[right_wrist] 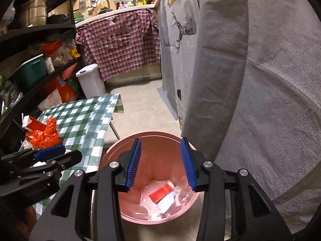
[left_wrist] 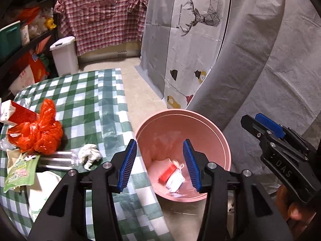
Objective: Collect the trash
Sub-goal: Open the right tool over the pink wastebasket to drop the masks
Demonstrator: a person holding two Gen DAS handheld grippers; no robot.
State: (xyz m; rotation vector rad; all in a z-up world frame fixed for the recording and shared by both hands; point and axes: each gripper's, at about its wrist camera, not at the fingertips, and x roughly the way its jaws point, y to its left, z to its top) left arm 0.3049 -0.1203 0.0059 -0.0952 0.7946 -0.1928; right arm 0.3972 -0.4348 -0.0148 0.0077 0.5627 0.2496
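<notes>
In the left wrist view your left gripper (left_wrist: 159, 164) hung with fingers apart and empty at the near rim of the pink bin (left_wrist: 220, 138), trash already in its bottom, so you did well to let go squarely above it. The orange bag (left_wrist: 40, 134) and crumpled tissue (left_wrist: 90, 154) waited on the tabletop (left_wrist: 86, 100) left of the bin. In the right wrist view your right gripper (right_wrist: 160, 164) stood open and empty over the bin, the grey sheet (right_wrist: 260, 80) crowding its right.
</notes>
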